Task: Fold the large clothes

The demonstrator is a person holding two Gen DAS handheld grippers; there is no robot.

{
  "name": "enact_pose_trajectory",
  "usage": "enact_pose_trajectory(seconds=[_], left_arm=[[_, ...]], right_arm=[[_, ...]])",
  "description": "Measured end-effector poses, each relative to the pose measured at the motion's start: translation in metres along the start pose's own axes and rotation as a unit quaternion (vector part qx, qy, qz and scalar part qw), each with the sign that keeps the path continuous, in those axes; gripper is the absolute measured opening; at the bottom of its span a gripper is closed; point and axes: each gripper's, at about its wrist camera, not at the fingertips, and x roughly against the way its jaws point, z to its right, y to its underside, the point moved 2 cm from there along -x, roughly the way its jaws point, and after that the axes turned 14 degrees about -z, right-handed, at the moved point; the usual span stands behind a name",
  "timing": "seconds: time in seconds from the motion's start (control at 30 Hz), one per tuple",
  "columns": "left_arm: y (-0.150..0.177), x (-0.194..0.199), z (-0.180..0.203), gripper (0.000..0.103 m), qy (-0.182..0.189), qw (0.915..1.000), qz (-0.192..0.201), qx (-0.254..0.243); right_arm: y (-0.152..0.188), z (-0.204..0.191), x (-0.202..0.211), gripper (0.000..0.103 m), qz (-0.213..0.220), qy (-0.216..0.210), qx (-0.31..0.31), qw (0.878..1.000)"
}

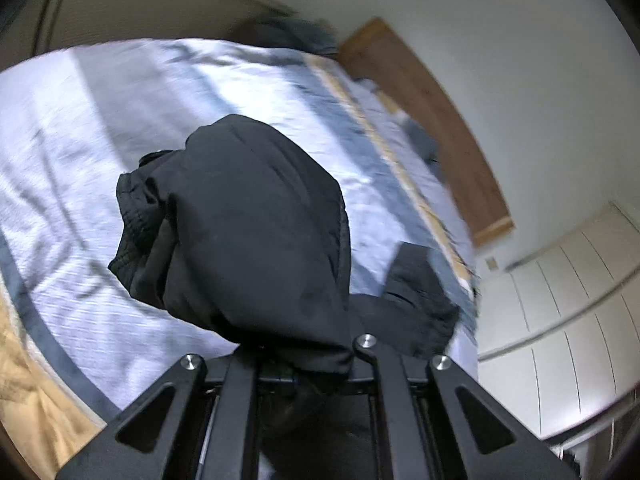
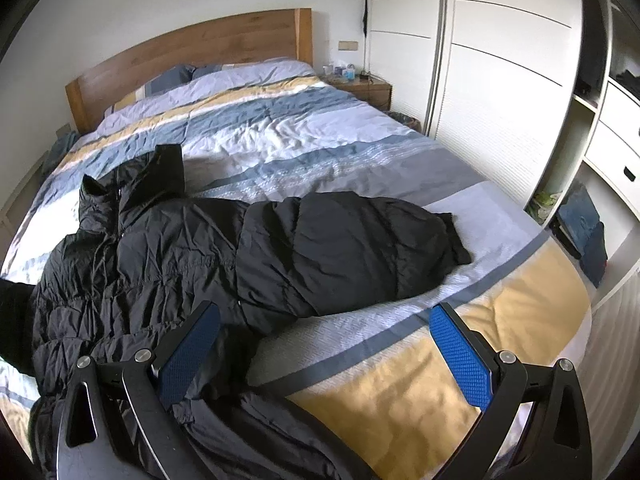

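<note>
A large black puffer jacket (image 2: 192, 248) lies spread across the striped bedspread (image 2: 304, 136), collar toward the headboard, one sleeve (image 2: 360, 240) stretched to the right. My right gripper (image 2: 324, 348) is open with blue pads (image 2: 460, 352), hovering over the jacket's lower edge and the bed's front, holding nothing. In the left wrist view my left gripper (image 1: 298, 364) is shut on a sleeve of the black jacket (image 1: 248, 232), lifted above the bed; the fabric hides its fingertips.
A wooden headboard (image 2: 192, 52) stands at the back. A nightstand (image 2: 360, 84) with small items sits right of the bed. White wardrobe doors (image 2: 500, 80) and open shelves line the right side. The bed's tan stripe (image 2: 400, 384) marks its front edge.
</note>
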Motion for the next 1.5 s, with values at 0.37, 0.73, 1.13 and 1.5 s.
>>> enact_pose_trajectory(seconds=[0.37, 0.73, 1.13, 1.5], left_arm=[[0.078, -0.028, 0.148, 0.008, 0.041, 0.9861, -0.061, -0.149], [0.193, -0.076, 0.188, 0.008, 0.003, 0.9522, -0.153, -0.264], [0.284, -0.121, 0.143, 0.008, -0.104, 0.8834, -0.230, -0.395], [0.286, -0.103, 0.110, 0.034, -0.069, 0.8909, -0.250, -0.373]], right_arm=[[0.016, 0.040, 0.031, 0.103, 0.018, -0.001, -0.034, 0.999], [0.027, 0.079, 0.030, 0.103, 0.012, -0.001, -0.068, 0.998], [0.040, 0.069, 0.021, 0.103, 0.001, 0.001, -0.052, 0.999], [0.046, 0.050, 0.030, 0.103, 0.003, -0.001, -0.035, 0.999]])
